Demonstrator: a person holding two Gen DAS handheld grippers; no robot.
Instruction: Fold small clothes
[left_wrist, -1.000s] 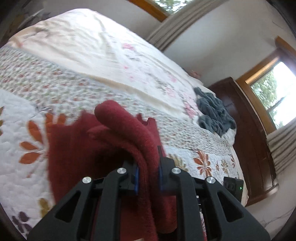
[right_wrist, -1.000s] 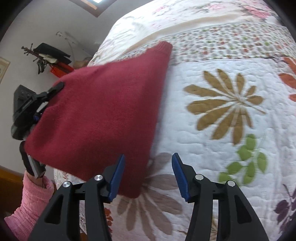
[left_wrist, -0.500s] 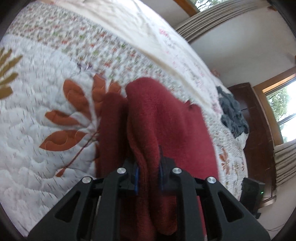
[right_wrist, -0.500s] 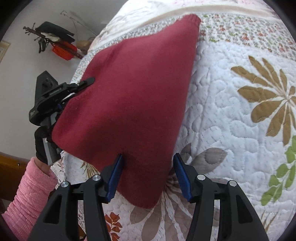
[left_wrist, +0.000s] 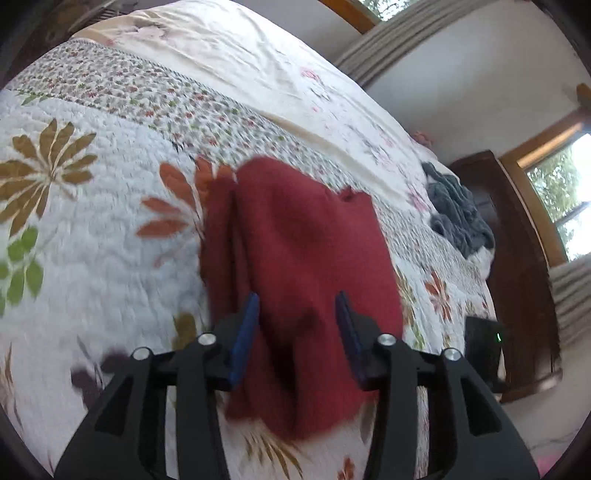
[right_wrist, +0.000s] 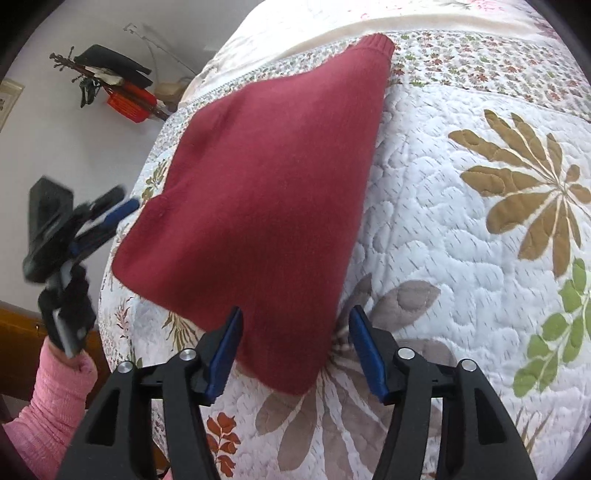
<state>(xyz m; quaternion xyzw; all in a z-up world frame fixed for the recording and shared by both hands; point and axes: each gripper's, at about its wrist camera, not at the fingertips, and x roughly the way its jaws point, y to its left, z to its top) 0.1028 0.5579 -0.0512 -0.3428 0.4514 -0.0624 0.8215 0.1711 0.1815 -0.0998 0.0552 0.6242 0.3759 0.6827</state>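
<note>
Fuzzy knit garment (right_wrist: 266, 192), quilted bedspread (right_wrist: 443, 229)

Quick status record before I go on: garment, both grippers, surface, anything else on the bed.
garment: red knit garment, folded, lying flat on the quilt
left gripper: open, fingers on either side of the garment's near edge, not clamped
right gripper: open, fingers flanking the garment's near corner
surface: white floral quilt on a bed
other item: crumpled grey cloth at the far side of the bed, apart from the red garment
person: pink sleeve behind the left gripper
</note>
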